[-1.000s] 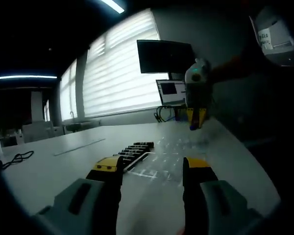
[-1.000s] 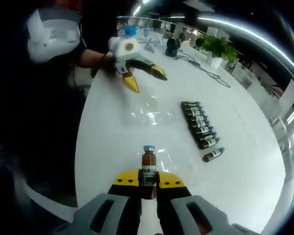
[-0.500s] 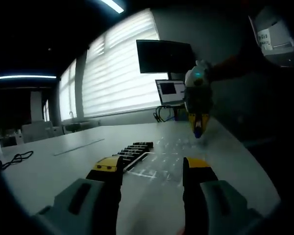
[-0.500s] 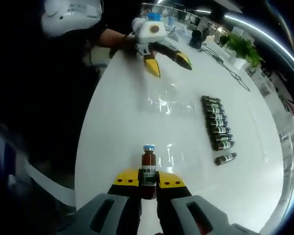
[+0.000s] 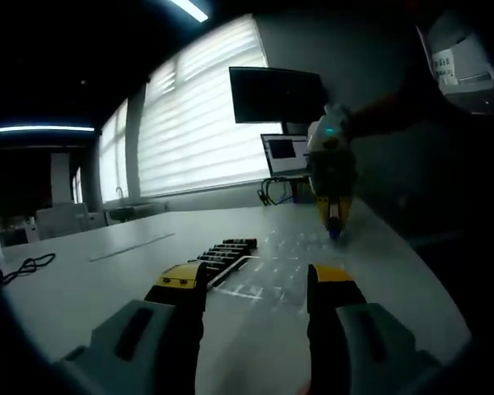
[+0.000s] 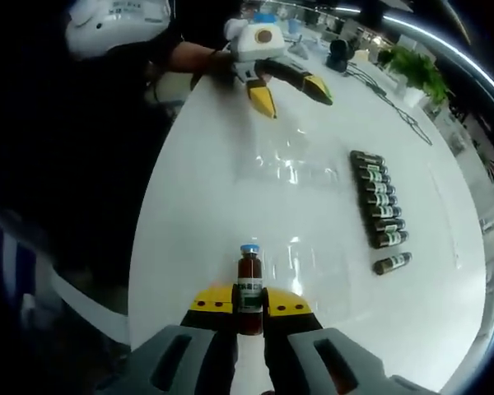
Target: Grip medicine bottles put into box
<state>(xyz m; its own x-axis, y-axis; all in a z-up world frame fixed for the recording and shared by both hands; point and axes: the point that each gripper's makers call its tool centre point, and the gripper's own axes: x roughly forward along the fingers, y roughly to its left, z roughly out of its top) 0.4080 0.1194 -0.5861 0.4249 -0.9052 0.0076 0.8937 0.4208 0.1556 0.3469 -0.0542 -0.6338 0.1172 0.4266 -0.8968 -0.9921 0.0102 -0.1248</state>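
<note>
Right hand-held gripper (image 6: pixel 249 301) is clamped on an upright brown medicine bottle (image 6: pixel 249 280) with a blue cap, held above the white worktop (image 6: pixel 230 222). Left hand-held gripper (image 5: pixel 255 284) stands with jaws apart, holding nothing. A row of further bottles (image 6: pixel 377 211) lies on the worktop beside a clear box (image 6: pixel 290 169), one bottle (image 6: pixel 393 263) just apart from the row.

Two handheld grippers with grey bodies and yellow-tipped black jaws, the right gripper (image 6: pixel 249 306) and the white-housed left gripper (image 6: pixel 290 90), are worked by a person in a dark short sleeve (image 6: pixel 152 41) wearing a white device with a label.
</note>
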